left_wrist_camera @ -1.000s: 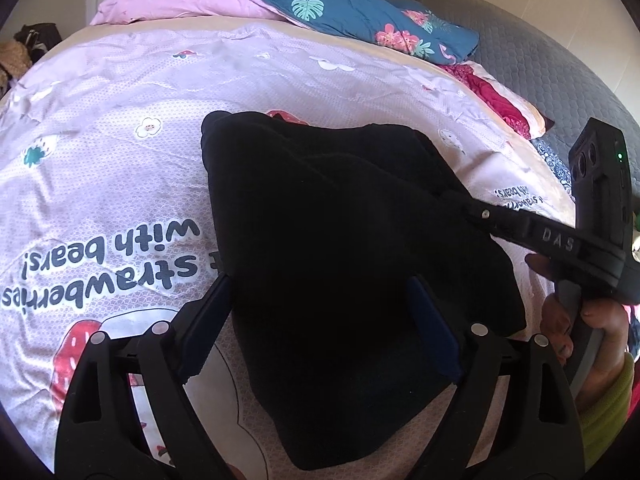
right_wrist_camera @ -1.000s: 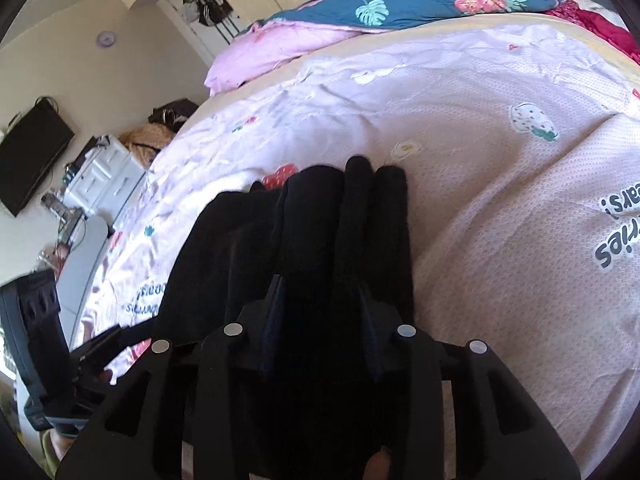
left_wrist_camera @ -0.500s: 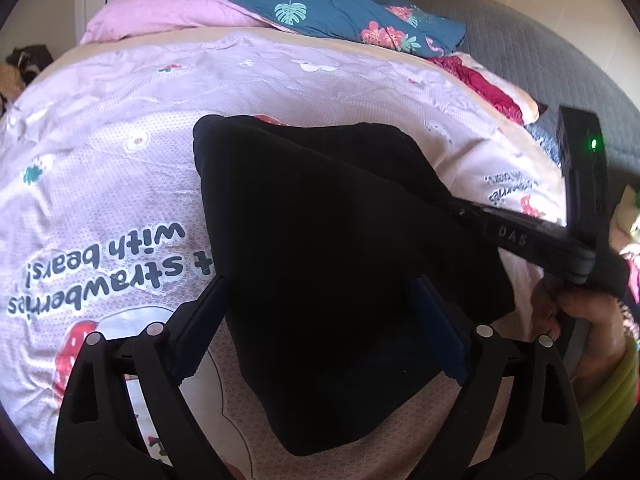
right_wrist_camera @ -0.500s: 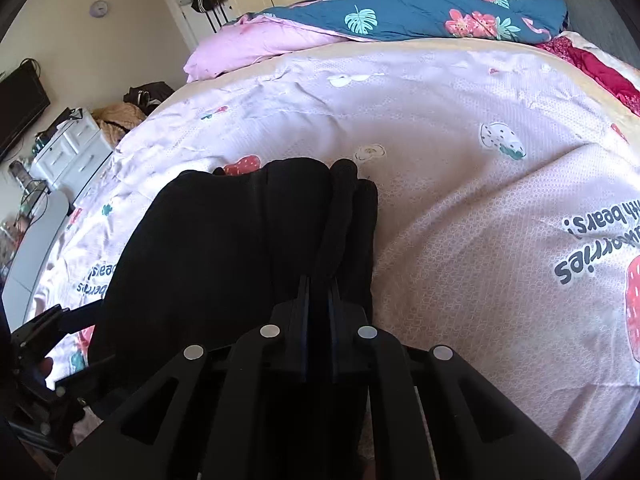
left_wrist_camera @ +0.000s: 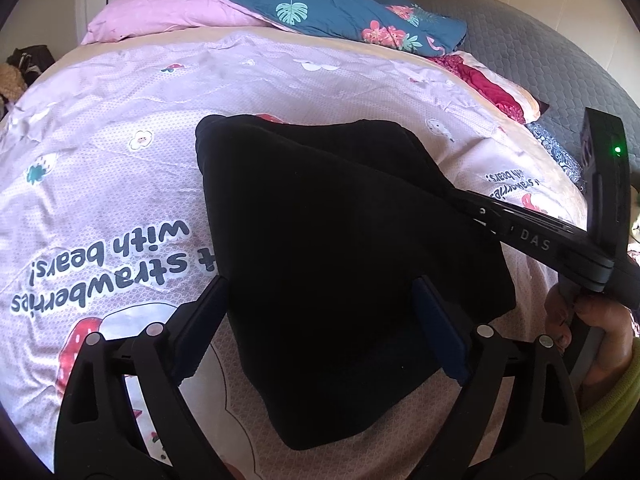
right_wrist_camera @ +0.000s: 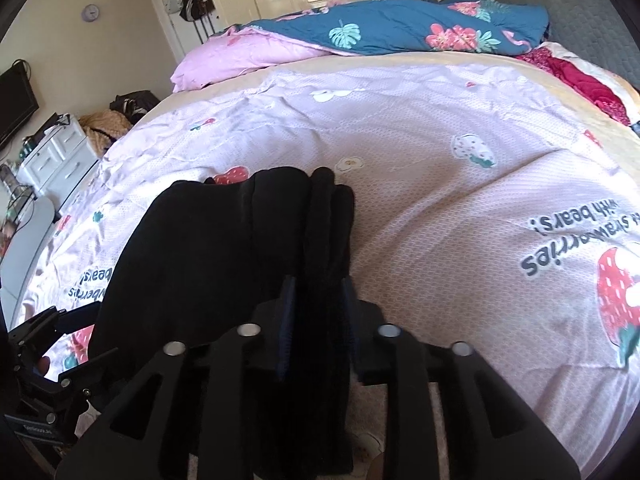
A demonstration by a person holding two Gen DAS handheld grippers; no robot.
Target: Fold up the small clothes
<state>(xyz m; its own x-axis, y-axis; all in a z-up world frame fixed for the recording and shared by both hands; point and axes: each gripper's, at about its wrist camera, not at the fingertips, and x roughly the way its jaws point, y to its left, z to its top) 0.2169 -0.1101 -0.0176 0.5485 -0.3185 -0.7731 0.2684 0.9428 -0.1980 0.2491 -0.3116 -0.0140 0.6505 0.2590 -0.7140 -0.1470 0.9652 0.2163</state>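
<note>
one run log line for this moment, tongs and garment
left tongs: open over black garment | right tongs: opening, fold between | on bedspread

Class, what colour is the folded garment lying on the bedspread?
Black: the folded black cloth garment shows best in the left wrist view.

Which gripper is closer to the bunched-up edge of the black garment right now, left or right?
Right. The right gripper straddles the bunched edge of the black garment, its jaws opening around that fold. The left gripper hangs wide open over the garment's flat near part, away from that edge.
</note>
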